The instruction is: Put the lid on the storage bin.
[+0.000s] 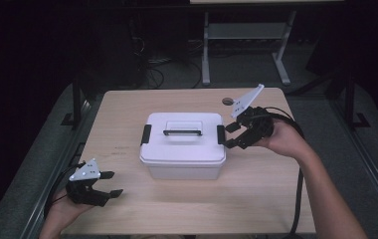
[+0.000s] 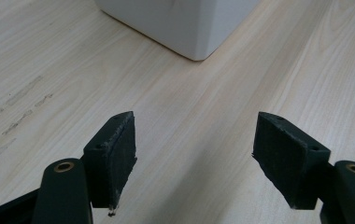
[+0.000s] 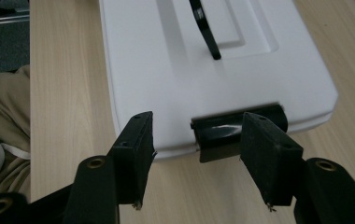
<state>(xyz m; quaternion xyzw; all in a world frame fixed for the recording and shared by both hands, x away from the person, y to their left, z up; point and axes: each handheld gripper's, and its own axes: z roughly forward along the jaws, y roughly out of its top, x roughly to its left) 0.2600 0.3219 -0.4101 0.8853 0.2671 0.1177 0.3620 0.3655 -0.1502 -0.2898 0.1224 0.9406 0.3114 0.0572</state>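
A white plastic box with a lid stands in the middle of the wooden table. A black carry handle lies flat on the lid, and a black latch sits at each end, left and right. My right gripper is open just off the box's right end, its jaws spanning the right latch without touching it. My left gripper is open near the table's front left corner, apart from the box, with only bare wood between its jaws. The box's near corner shows in the left gripper view.
A small dark round mark lies on the table behind the right gripper. A black cable trails from the right gripper off the front edge. Metal table legs and dark floor lie beyond the far edge.
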